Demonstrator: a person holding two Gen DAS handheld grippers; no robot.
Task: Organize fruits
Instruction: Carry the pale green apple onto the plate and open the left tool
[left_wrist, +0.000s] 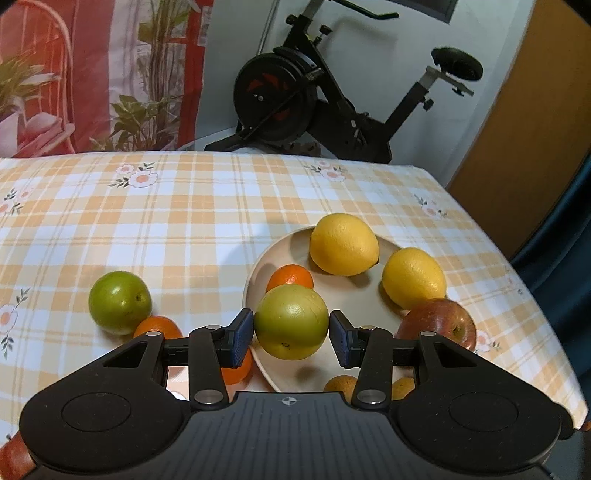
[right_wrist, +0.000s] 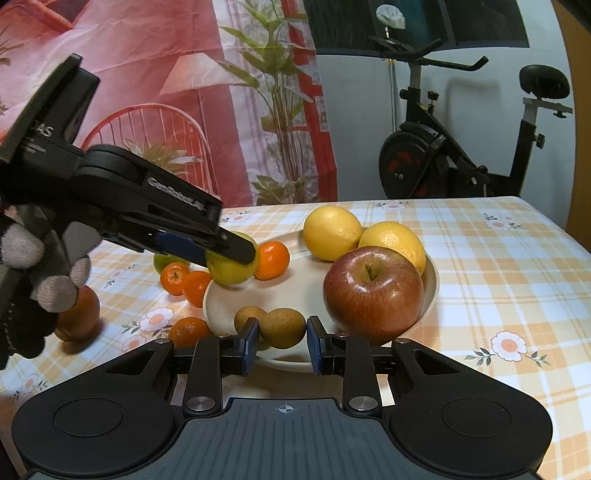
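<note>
My left gripper (left_wrist: 291, 332) is shut on a yellow-green round fruit (left_wrist: 291, 321) and holds it just above the near left part of the cream plate (left_wrist: 255, 280). The right wrist view shows that gripper (right_wrist: 229, 254), in a gloved hand (right_wrist: 37, 266), over the plate's left rim. On the plate lie two yellow citrus fruits (left_wrist: 343, 243) (left_wrist: 413, 277), a tangerine (left_wrist: 290, 277), a red apple (right_wrist: 373, 288) and two small brown fruits (right_wrist: 282, 326). My right gripper (right_wrist: 282, 345) is shut, pads a narrow gap apart, at the plate's near rim, with the brown fruits just beyond its tips.
On the checked tablecloth left of the plate lie a green fruit (left_wrist: 120, 306), several tangerines (right_wrist: 184, 280) and a reddish fruit (right_wrist: 79, 310). The table's right edge (left_wrist: 517, 266) drops off beside a dark curtain. An exercise bike (left_wrist: 314, 96) stands behind the table.
</note>
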